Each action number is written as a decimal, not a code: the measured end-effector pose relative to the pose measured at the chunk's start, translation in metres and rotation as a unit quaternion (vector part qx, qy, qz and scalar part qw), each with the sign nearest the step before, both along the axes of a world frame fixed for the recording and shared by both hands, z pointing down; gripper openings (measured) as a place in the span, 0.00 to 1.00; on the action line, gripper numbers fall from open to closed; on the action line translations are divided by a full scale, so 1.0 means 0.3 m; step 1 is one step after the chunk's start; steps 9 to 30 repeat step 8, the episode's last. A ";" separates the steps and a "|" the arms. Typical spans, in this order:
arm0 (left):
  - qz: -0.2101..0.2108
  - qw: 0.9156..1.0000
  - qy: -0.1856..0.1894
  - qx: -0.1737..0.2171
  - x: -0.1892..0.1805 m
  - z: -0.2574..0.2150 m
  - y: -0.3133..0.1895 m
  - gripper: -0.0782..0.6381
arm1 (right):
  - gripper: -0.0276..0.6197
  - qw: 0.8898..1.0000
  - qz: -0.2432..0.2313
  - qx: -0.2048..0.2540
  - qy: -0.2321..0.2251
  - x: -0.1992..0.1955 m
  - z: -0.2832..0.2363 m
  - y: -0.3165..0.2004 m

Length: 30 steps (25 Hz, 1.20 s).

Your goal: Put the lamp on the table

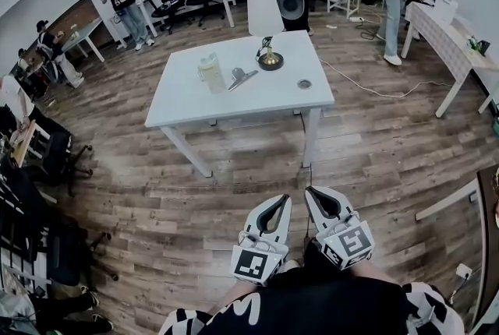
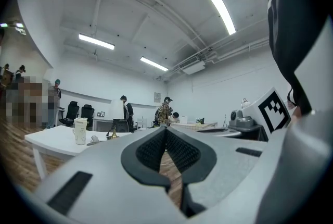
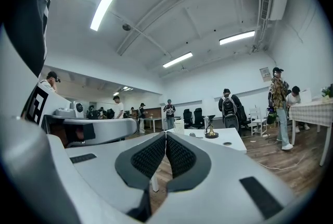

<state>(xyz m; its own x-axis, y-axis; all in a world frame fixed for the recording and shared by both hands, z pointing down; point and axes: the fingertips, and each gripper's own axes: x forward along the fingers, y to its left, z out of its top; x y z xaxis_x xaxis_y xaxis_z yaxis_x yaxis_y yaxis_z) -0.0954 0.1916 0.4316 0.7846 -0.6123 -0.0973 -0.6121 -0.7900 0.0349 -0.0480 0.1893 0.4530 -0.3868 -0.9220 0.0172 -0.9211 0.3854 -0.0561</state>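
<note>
The left gripper was pressed together, its ribbed pads meeting with nothing between them. The right gripper was likewise pressed together and empty. Both were held low, close to the person's body, side by side and pointing roughly level across the room, with their marker cubes turned up toward the head camera.

A stretch of wooden floor lay between them and the white table, so both grippers were well apart from it. The lamp, with its white shade, thin stem and round dark base, stood upright on the table's far side, near the back edge. On the same top were a pale lidded cup, a metal clip-like piece just beside it, and a small round disc nearer the right edge.

With the lamp standing on the table and neither gripper carrying anything, the placing step looked finished. No further carrying seemed called for, only at most a check that the lamp sat steady.
</note>
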 end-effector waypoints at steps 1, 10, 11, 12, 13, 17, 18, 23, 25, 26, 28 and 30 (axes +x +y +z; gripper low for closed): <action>0.000 1.000 0.000 -0.001 0.001 -0.001 0.000 0.12 | 0.07 1.000 0.000 -0.002 0.001 0.001 0.000 0.001; -0.001 1.000 0.003 0.006 -0.011 -0.011 0.012 0.11 | 0.07 1.000 0.004 -0.010 0.009 -0.007 -0.014 0.011; -0.001 1.000 0.003 0.006 -0.011 -0.011 0.012 0.11 | 0.07 1.000 0.004 -0.010 0.009 -0.007 -0.014 0.011; -0.001 1.000 0.003 0.006 -0.011 -0.011 0.012 0.11 | 0.07 1.000 0.004 -0.010 0.009 -0.007 -0.014 0.011; -0.001 1.000 0.003 0.006 -0.011 -0.011 0.012 0.11 | 0.07 1.000 0.004 -0.010 0.009 -0.007 -0.014 0.011; -0.001 1.000 0.003 0.006 -0.011 -0.011 0.012 0.11 | 0.07 1.000 0.004 -0.010 0.009 -0.007 -0.014 0.011; -0.001 1.000 0.003 0.006 -0.011 -0.011 0.012 0.11 | 0.07 1.000 0.004 -0.010 0.009 -0.007 -0.014 0.011; -0.001 1.000 0.003 0.006 -0.011 -0.011 0.012 0.11 | 0.07 1.000 0.004 -0.010 0.009 -0.007 -0.014 0.011; -0.001 1.000 0.003 0.006 -0.011 -0.011 0.012 0.11 | 0.07 1.000 0.004 -0.010 0.009 -0.007 -0.014 0.011; -0.001 1.000 0.003 0.006 -0.011 -0.011 0.012 0.11 | 0.07 1.000 0.004 -0.010 0.009 -0.007 -0.014 0.011; -0.001 1.000 0.003 0.006 -0.011 -0.011 0.012 0.11 | 0.07 1.000 0.004 -0.010 0.009 -0.007 -0.014 0.011; -0.001 1.000 0.003 0.006 -0.011 -0.011 0.012 0.11 | 0.07 1.000 0.004 -0.010 0.009 -0.007 -0.014 0.011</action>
